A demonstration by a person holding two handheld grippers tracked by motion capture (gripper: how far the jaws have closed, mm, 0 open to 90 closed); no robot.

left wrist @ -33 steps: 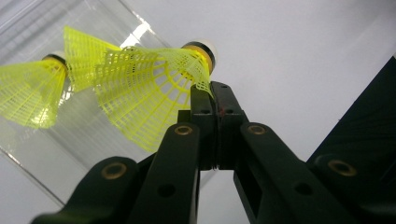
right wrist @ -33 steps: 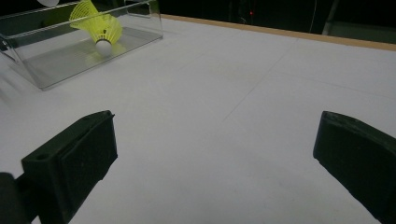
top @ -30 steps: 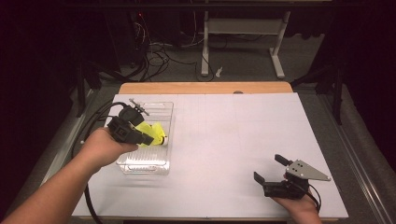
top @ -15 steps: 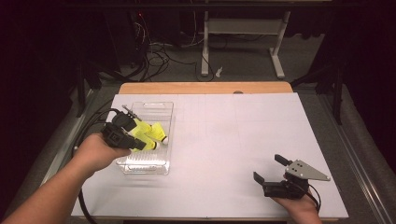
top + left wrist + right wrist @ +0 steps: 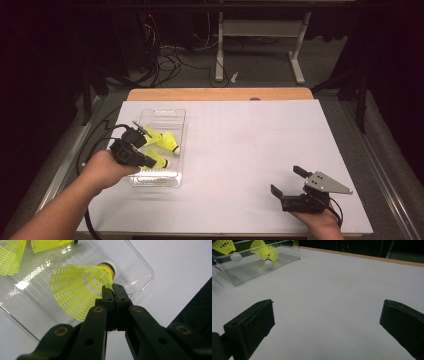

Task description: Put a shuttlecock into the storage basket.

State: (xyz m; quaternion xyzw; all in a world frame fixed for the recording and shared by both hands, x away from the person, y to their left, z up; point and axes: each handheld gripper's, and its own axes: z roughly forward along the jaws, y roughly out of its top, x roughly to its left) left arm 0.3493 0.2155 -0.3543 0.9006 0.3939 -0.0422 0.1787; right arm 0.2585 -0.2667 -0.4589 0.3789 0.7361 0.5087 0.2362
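A clear plastic tray (image 5: pixel 159 116) lies at the table's left. My left gripper (image 5: pixel 150 161) reaches into it, shut on the mesh skirt of a yellow shuttlecock (image 5: pixel 159 161). In the left gripper view the jaws (image 5: pixel 113 288) pinch the skirt's edge near the cork, and the shuttlecock (image 5: pixel 75 290) hangs low over the tray's floor (image 5: pixel 37 302). Two more yellow shuttlecocks (image 5: pixel 169 142) lie farther back in the tray. My right gripper (image 5: pixel 286 180) rests at the front right, open, with nothing between its fingers (image 5: pixel 253 322).
In the right gripper view the tray (image 5: pixel 259 268) stands far off with two shuttlecocks (image 5: pixel 268 255) in it. White paper (image 5: pixel 250 150) covers the table between the tray and the right hand. A wooden edge (image 5: pixel 220 94) runs along the back. Cables trail off the left side.
My left gripper has sunk with the shuttlecock, from above the tray down into its near half. The right gripper has stayed put.
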